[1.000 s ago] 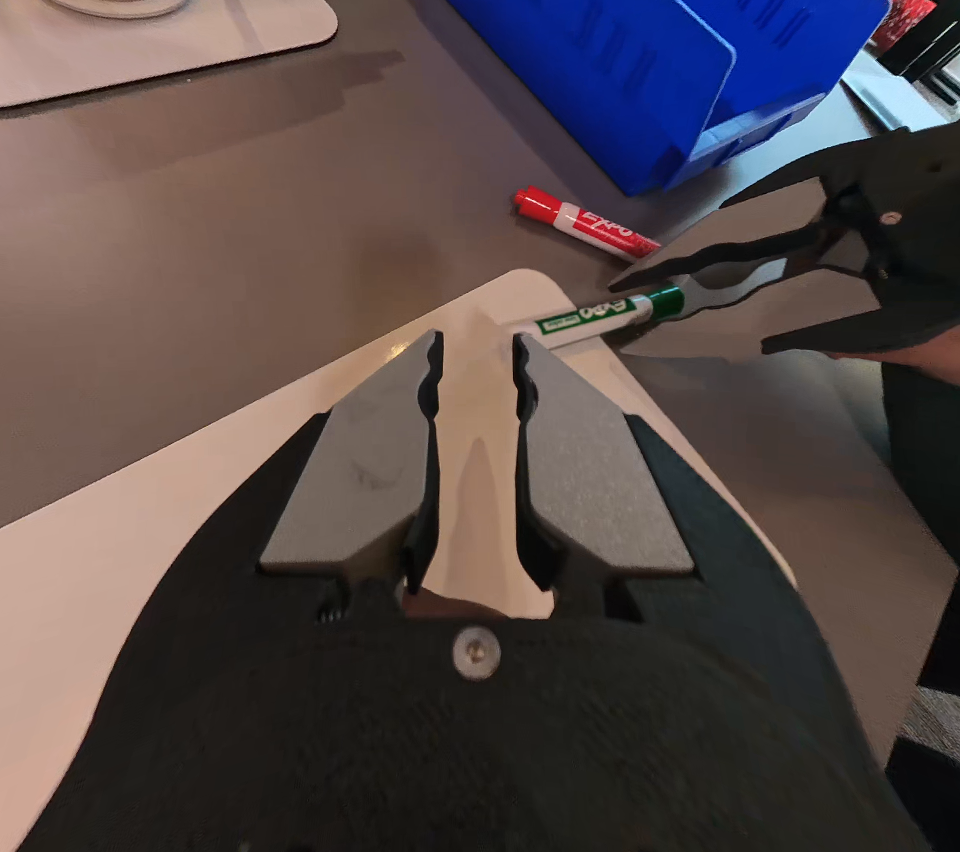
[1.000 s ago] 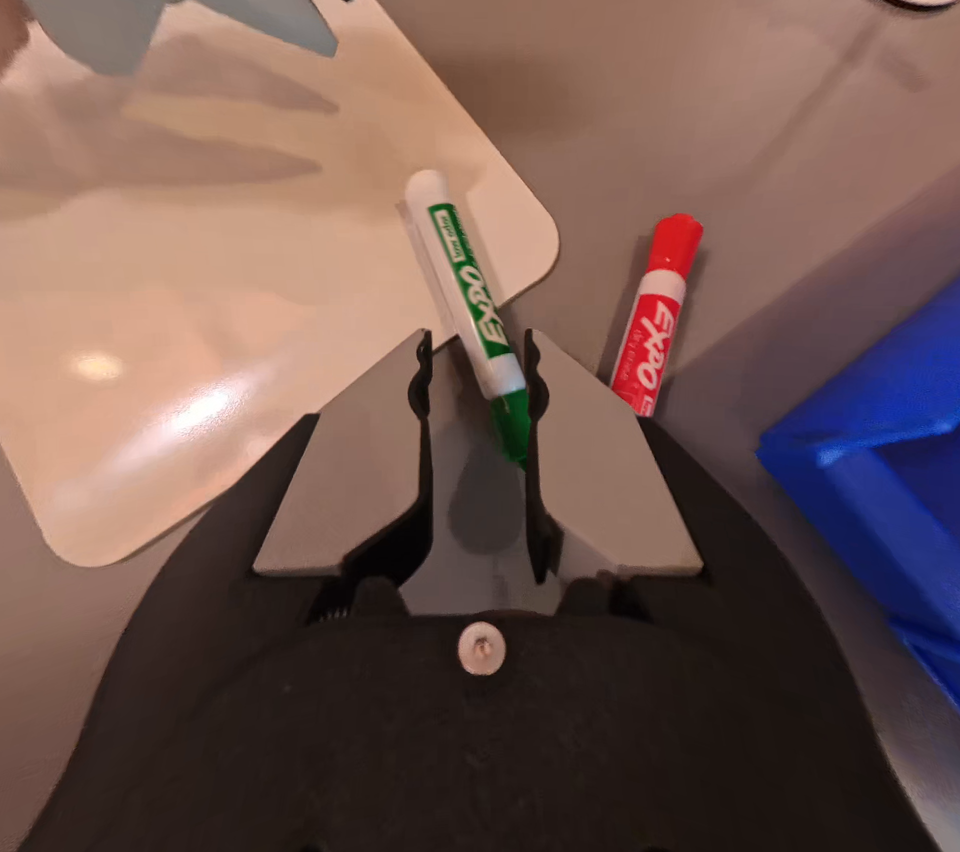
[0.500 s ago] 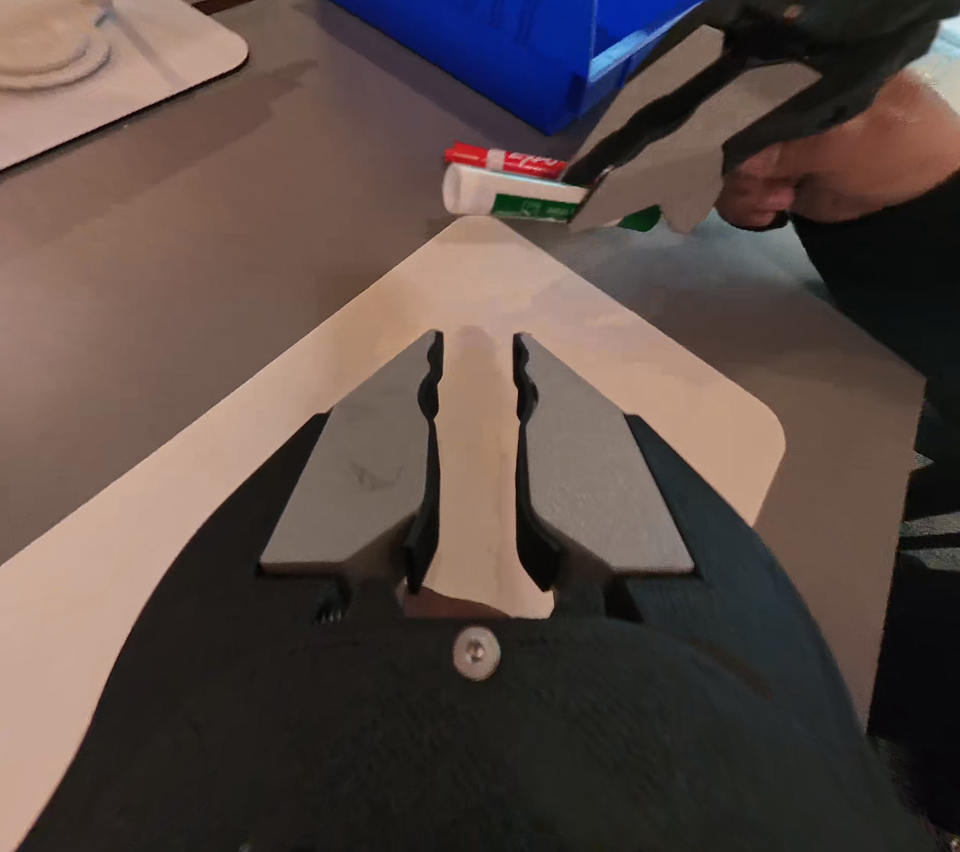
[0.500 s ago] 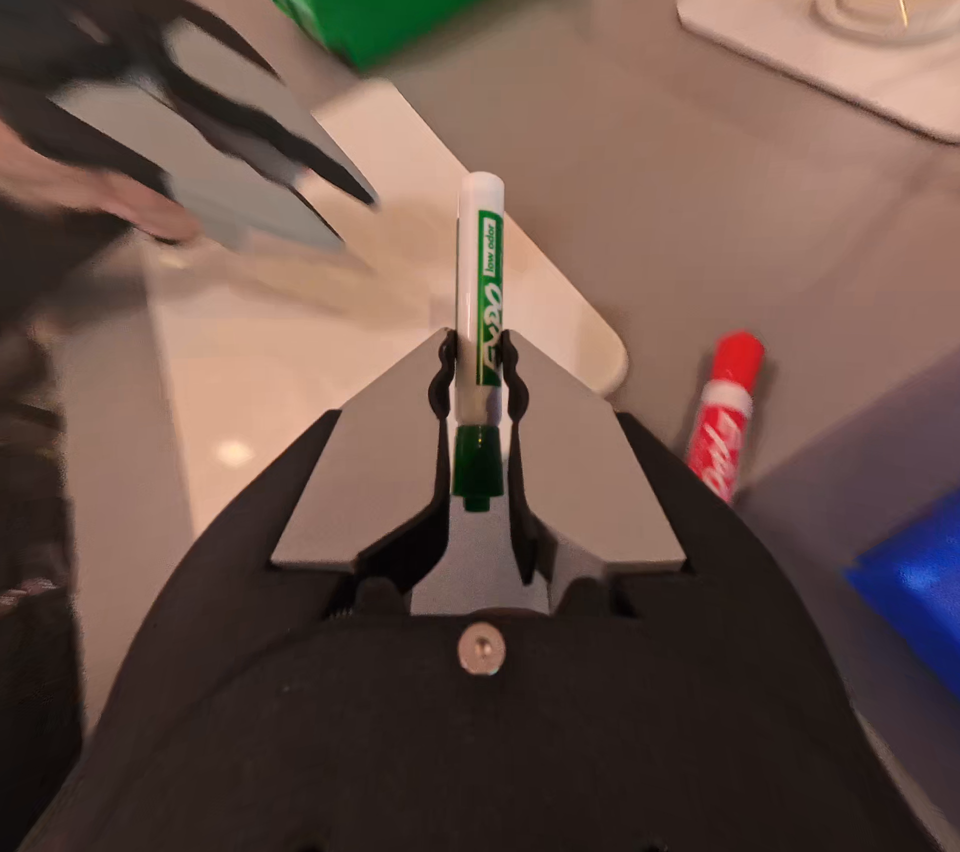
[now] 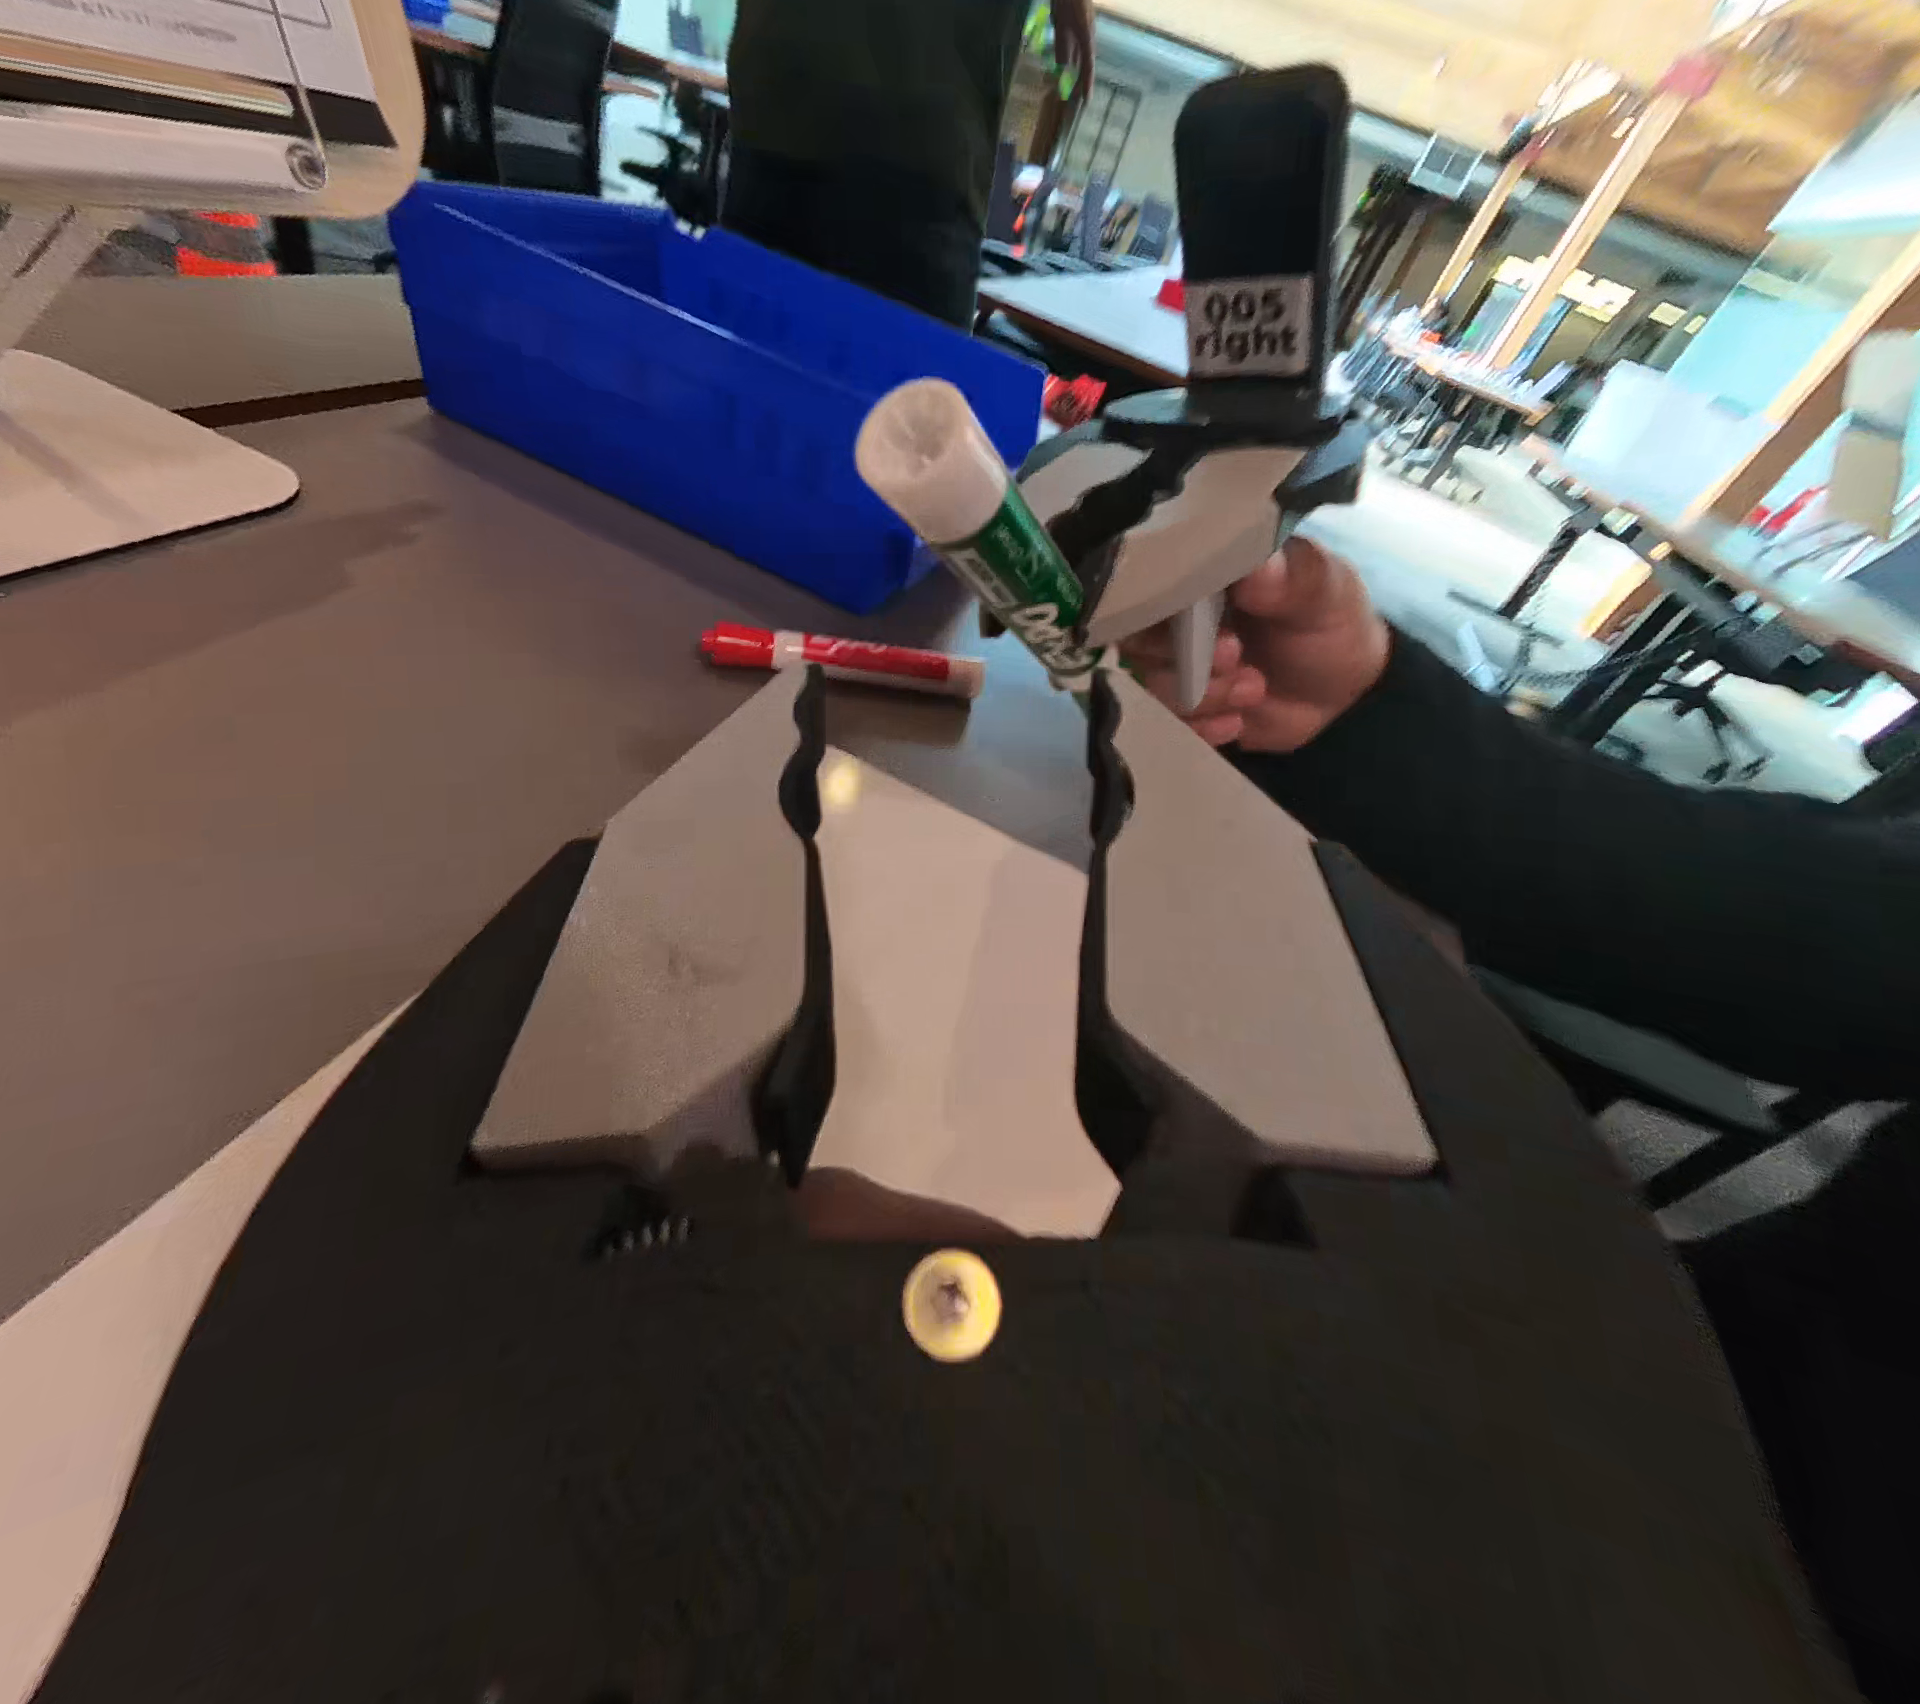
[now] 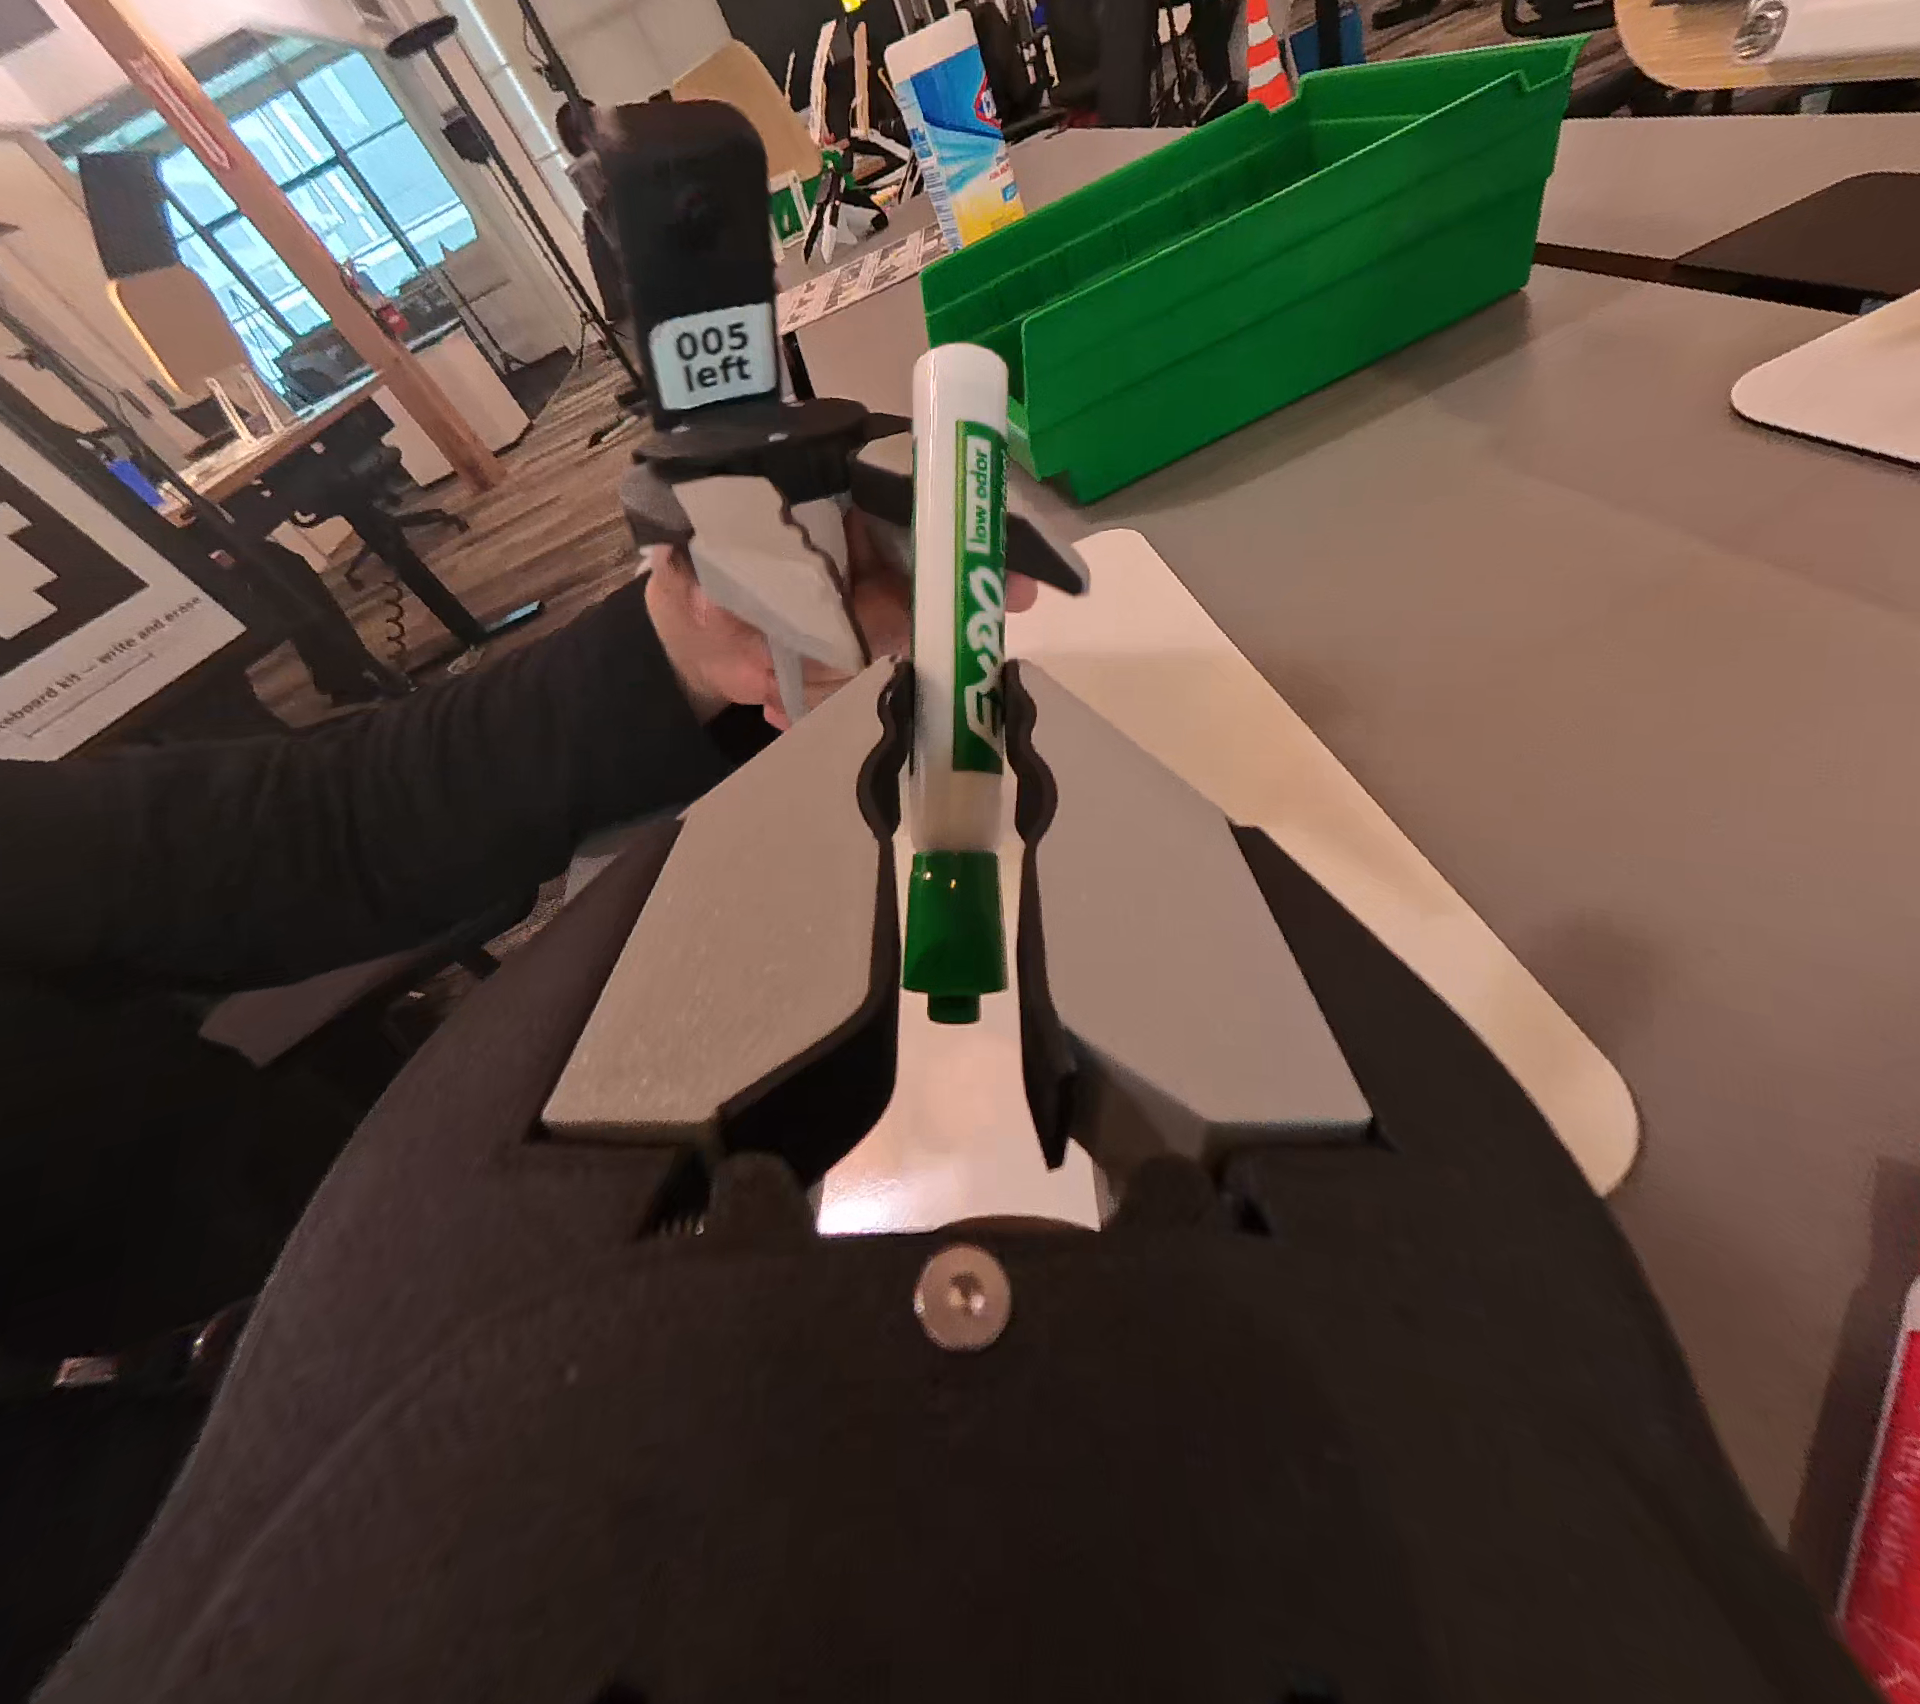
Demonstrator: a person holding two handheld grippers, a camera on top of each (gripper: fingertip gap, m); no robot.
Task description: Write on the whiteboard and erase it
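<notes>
While clamped in right gripper (image 6: 956, 719), green marker (image 6: 958, 574) held above whiteboard (image 6: 1299, 823), cap end rearward, butt toward left gripper (image 5: 951, 698), jaws apart, empty. Red marker (image 5: 842, 655), blue bin (image 5: 665, 376) beyond.

Hidden and cut-off parts, both wrist views

Red marker (image 6: 1886, 1509) cut by the right frame edge, blurred. Whiteboard (image 6: 1351, 875) mostly covered by the right gripper (image 6: 956, 719). Green marker (image 5: 997, 553) cap end hidden behind fingers (image 5: 1174, 532). Standing person (image 5: 883, 13), top centre, cropped and blurred.
</notes>
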